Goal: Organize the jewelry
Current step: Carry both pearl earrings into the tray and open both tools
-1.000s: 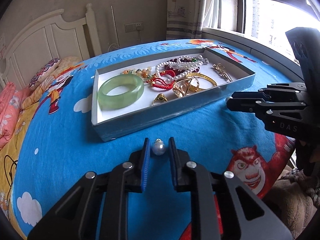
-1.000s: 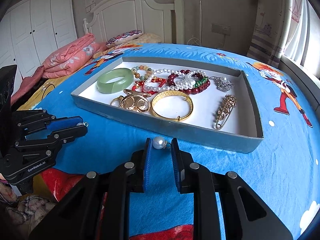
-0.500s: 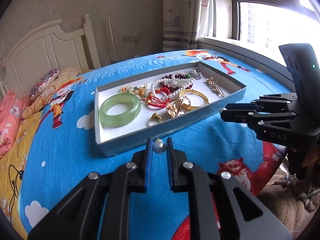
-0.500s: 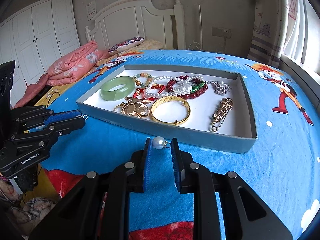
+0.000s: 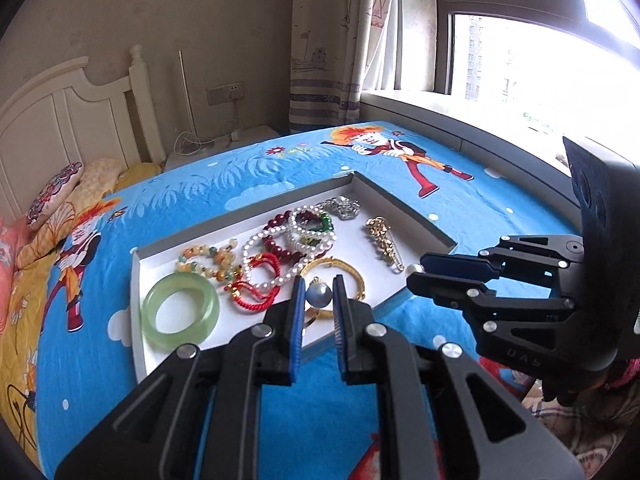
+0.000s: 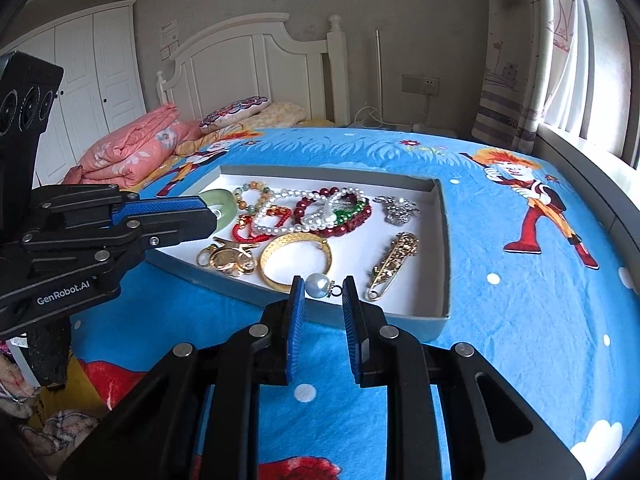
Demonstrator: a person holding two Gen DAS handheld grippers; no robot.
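Note:
A grey tray [image 5: 408, 204] [image 6: 443, 240] with a white floor lies on the blue bedspread and holds jewelry: a green jade bangle [image 5: 181, 312], bead and pearl bracelets [image 6: 320, 210], a gold bangle [image 6: 296, 258] and a gold brooch [image 6: 394, 262]. My left gripper [image 5: 318, 296] is shut on a pearl earring [image 5: 319, 295] and holds it above the tray's near edge. My right gripper [image 6: 322, 285] is shut on a second pearl earring [image 6: 317, 285], also above the near edge. Each gripper shows in the other's view, the right one [image 5: 416, 274] and the left one [image 6: 210, 220].
The tray sits on a bed with a cartoon-print blue cover [image 6: 520, 280]. A white headboard [image 6: 256, 60], pillows and a folded pink quilt [image 6: 132, 144] are at the far end. A window sill [image 5: 460, 120] runs along the right. Clutter lies below the bed's near edge.
Both grippers have risen and moved forward, from in front of the tray to over its near edge. Each still holds its pearl earring.

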